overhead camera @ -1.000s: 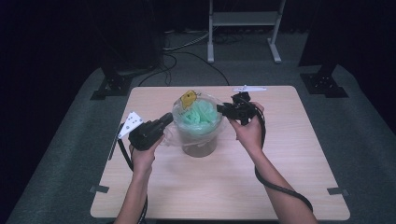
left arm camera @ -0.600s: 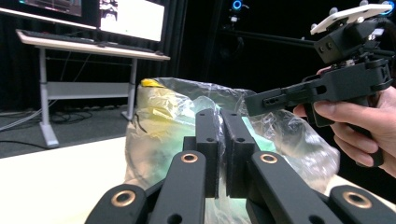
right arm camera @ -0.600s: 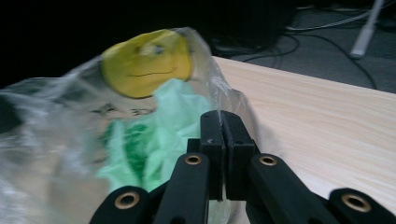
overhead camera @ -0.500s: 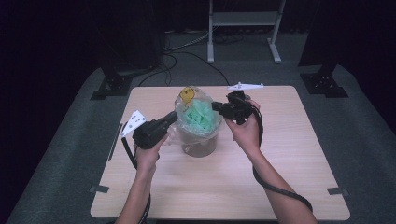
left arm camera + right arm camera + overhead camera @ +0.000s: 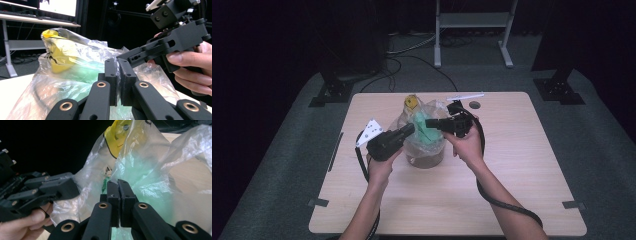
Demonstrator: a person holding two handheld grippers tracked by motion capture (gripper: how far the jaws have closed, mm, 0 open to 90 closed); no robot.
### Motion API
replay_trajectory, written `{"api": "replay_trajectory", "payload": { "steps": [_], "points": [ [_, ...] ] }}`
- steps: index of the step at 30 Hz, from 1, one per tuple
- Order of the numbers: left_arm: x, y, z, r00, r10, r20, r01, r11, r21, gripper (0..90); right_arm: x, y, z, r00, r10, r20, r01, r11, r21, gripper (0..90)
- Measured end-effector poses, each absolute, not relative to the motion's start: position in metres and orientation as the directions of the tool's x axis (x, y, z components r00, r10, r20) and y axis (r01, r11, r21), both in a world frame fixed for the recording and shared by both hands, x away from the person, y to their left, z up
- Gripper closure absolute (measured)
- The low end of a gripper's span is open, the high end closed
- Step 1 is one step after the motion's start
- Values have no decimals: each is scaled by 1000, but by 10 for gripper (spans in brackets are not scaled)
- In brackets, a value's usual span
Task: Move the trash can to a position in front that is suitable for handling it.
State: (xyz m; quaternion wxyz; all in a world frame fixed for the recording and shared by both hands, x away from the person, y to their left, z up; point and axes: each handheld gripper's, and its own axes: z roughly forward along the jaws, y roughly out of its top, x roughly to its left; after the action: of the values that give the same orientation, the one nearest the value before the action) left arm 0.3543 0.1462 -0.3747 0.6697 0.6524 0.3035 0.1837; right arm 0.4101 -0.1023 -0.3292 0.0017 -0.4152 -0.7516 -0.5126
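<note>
bag: thin, soft, slippery film, light | left gripper: jaws clamped on film | right gripper: jaws just closed, pinching film | grip: film edge at the jaw tips

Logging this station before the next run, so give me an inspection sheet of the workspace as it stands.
Surface: pale wooden table, on grey carpet.
Job's things: clear plastic bag over a jar, with green and yellow contents.
Clutter: white strip and dark disc near the far edge.
Grippers: left gripper and right gripper both shut on bag film.
Cables: one trails from each gripper; more on the floor behind.
Surroundings: dark stands, white frame.
</note>
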Motion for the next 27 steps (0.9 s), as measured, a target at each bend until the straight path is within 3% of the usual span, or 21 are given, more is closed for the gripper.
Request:
{"api": "replay_trajectory", "payload": {
  "steps": [9, 18, 27],
  "points": [
    [354, 135, -379, 764, 626, -157, 160, 53, 986, 866, 410, -99, -325, -654, 583, 481, 641, 91, 762, 892],
    [354, 133, -381, 766, 623, -160, 166, 49, 985, 866, 416, -104, -331, -622, 509, 596, 697, 11, 717, 749],
    [354, 129, -382, 768, 622, -152, 167, 34, 985, 866, 417, -100, -331, -618, 513, 596, 695, 0, 719, 658]
  ]
}}
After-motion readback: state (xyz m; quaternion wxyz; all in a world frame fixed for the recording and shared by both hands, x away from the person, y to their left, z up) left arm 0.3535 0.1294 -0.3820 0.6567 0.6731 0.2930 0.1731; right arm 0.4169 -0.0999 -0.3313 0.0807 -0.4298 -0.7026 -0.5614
